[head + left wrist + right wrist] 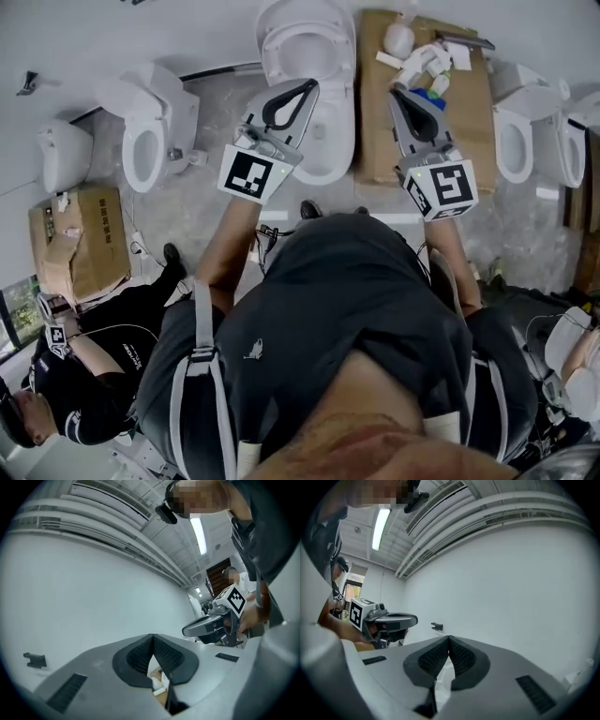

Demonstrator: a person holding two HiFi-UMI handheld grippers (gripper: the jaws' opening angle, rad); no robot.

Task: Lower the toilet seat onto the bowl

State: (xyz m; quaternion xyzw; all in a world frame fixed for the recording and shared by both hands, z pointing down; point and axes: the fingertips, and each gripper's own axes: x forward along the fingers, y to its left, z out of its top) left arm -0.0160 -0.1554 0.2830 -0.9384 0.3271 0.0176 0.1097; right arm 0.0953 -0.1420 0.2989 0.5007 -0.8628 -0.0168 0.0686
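While the toilet seat (305, 37) stands at the upper centre of the head view, apparently tipped up against the back with its oval ring facing you, the bowl (330, 150) lies open just below it. So the lowering looks not yet begun.

Your left gripper (310, 85) has its jaws pressed together, tips meeting with nothing between them, and it hangs over the bowl's left rim, near the seat's lower edge. Your right gripper (397, 94) is likewise pressed shut and empty, off to the right of the bowl, over the edge of the cardboard box (469, 103).

To do this well, I would spread one claw before you reach in, take the ring near its free front edge rather than by the hinge, and guide it all the way down so that it does not drop onto the porcelain. Keep the other claw clear of the rim, and away from the bottles (422, 61) on the box.

Several things are hard to read. The seat's top and hinge run off the upper edge of the frame, so you cannot tell whether lid and ring are both raised. The left gripper covers part of the bowl's rim. Neither gripper view shows the toilet at all; both look over the shut jaws at bare white wall and ceiling, with the opposite gripper at the side.
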